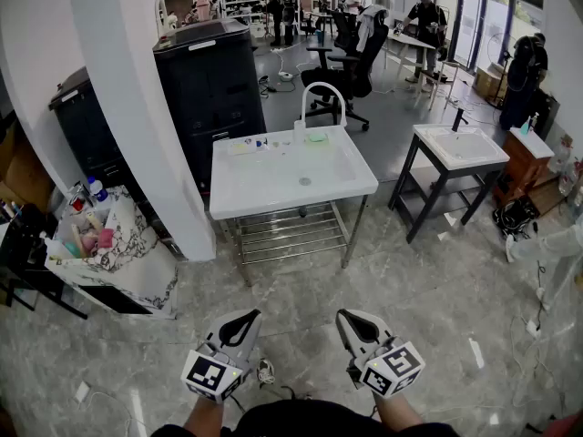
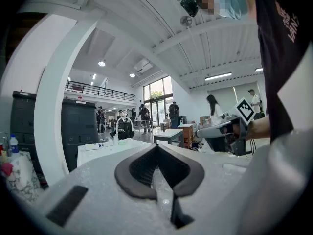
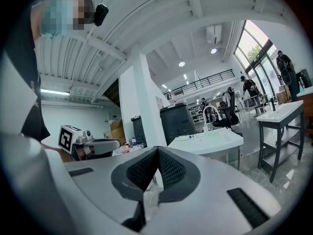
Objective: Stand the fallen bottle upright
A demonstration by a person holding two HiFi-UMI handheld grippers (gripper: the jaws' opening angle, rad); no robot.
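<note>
Grey marble floor (image 1: 301, 289) is separating left gripper (image 1: 248, 319) and right gripper (image 1: 346, 319), both clamped shut on nothing, from the far white sink table (image 1: 291, 189), where the fallen bottle, too small to single out among far-edge clutter (image 1: 260, 142), is apparently awaiting righting, task unbegun.

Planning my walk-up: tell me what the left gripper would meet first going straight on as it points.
The way looks free over the floor. Beyond that the left gripper probably meets the white sink table near its right front corner, or just misses it; depth is unclear.
</note>
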